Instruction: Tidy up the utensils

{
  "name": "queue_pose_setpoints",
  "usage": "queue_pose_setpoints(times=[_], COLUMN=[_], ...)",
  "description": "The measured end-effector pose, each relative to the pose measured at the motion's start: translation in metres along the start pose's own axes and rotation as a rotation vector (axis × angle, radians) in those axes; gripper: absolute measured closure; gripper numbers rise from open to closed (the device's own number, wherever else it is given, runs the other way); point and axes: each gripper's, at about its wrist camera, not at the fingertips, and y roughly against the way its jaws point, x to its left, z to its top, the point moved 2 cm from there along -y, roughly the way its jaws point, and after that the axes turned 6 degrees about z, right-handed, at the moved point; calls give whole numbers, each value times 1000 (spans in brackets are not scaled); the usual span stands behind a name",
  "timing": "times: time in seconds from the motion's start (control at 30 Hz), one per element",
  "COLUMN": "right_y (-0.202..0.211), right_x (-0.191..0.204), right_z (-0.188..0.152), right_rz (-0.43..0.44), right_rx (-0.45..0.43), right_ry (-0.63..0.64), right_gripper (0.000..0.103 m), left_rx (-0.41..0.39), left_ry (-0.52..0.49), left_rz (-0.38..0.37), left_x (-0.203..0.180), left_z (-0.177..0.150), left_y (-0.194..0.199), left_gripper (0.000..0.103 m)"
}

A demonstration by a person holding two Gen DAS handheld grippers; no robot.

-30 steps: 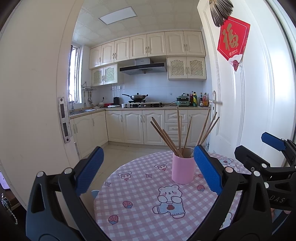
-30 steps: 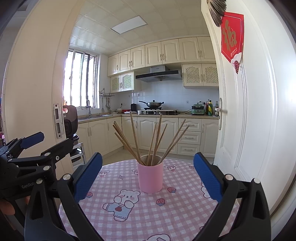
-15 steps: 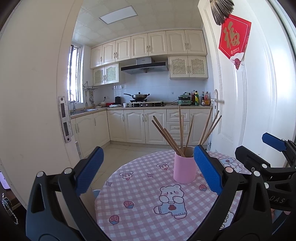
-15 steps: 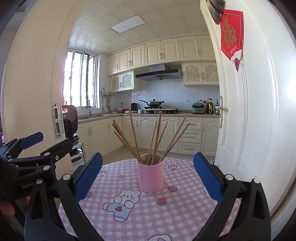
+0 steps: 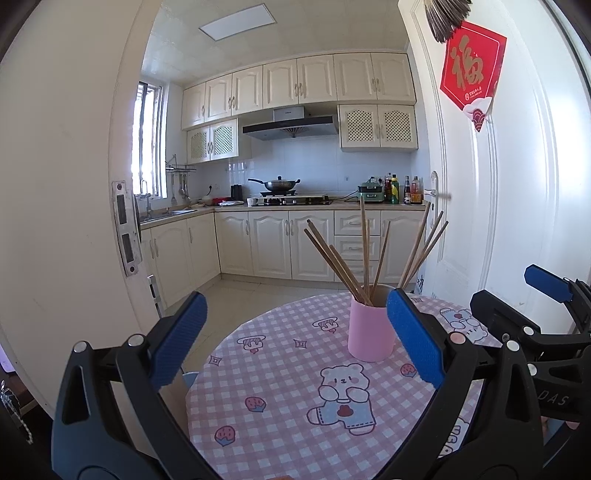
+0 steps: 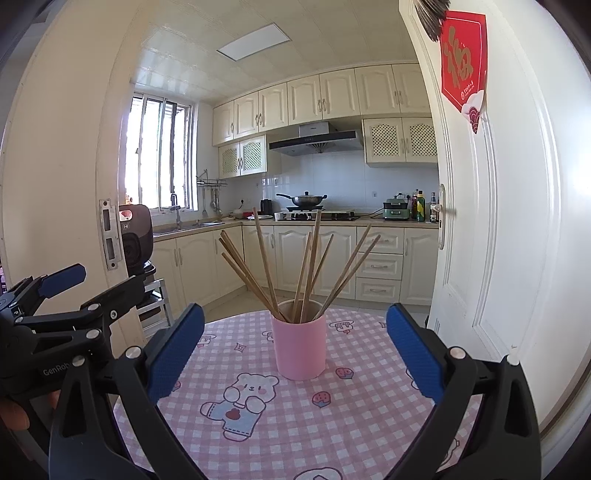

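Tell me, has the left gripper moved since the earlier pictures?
Yes, slightly: in the left wrist view the pink cup and cabinets drifted right and down, so the left gripper turned slightly left and upward.

The lower ends of the chopsticks (image 6: 295, 273) are hidden inside the pink cup (image 6: 300, 349), so how they rest there cannot be told. In the left wrist view the blue pad (image 5: 413, 336) covers the cup's right edge. The table (image 6: 369, 417) is cut off at the bottom of both frames, behind the black gripper frames. Labels on the bottles (image 5: 400, 190) at centre right are too small to read. The dark fan-shaped object (image 5: 445, 14) is cropped at the top edge.
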Motion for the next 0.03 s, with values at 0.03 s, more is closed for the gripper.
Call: queue_pose_setpoints(times=[0.03], right_y=[0], right_x=[0], right_z=[0], right_rz=[0], right_rx=[0], right_ry=[0], right_gripper=[8], left_rx=[3], left_ry=[0], left_rz=[-1], left_x=[-1], left_z=[-1], left_y=[-1], left_gripper=[7])
